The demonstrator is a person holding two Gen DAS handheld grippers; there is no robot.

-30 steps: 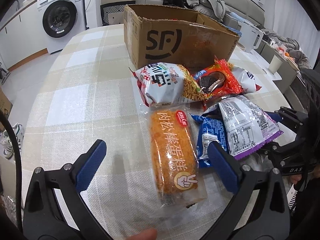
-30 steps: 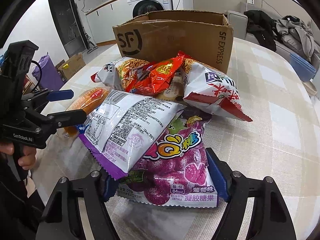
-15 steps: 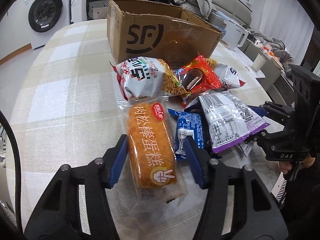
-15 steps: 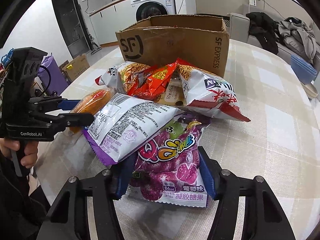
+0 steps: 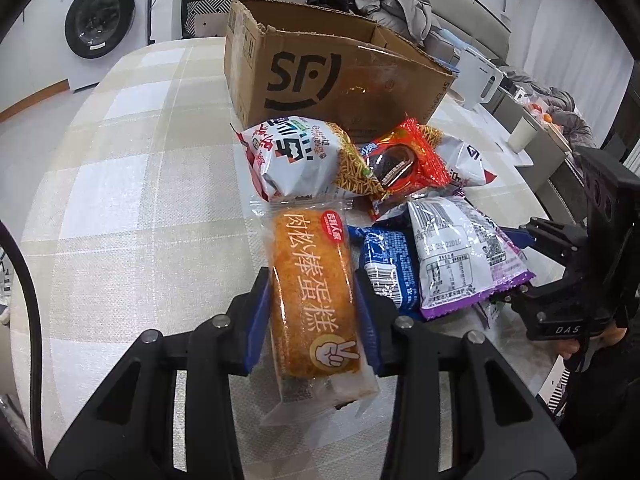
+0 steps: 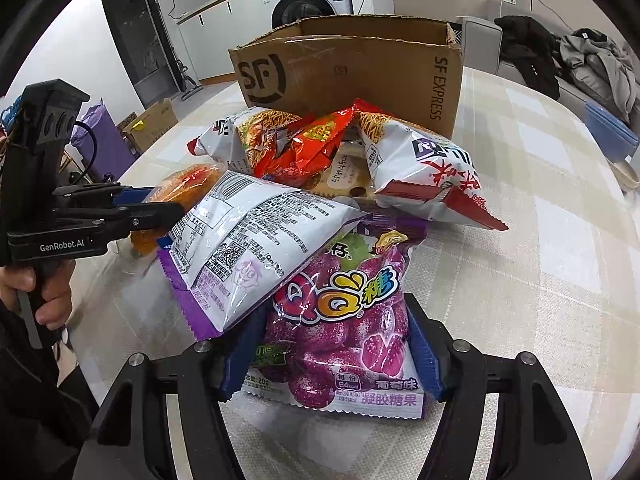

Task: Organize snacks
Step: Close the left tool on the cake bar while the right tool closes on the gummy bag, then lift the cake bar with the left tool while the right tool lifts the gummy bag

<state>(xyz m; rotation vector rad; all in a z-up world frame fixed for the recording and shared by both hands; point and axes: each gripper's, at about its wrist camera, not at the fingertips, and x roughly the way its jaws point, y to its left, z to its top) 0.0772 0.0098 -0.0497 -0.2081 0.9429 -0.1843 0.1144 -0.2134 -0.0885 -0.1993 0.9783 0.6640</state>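
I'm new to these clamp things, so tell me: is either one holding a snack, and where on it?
The left gripper pinches the orange cake roll pack across its near half. The right gripper straddles the purple grape gummy bag; contact is unclear.

A home: washing machine, sofa heaped with clothes, checked dining table.

Left gripper fingers clamp orange cake packet on checked table.

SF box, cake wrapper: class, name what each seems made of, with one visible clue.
SF box: brown corrugated cardboard, matte; worn, frayed flap edges. Cake wrapper: probably thin clear plastic film, glossy; the orange cake shows through, ends crimped flat.
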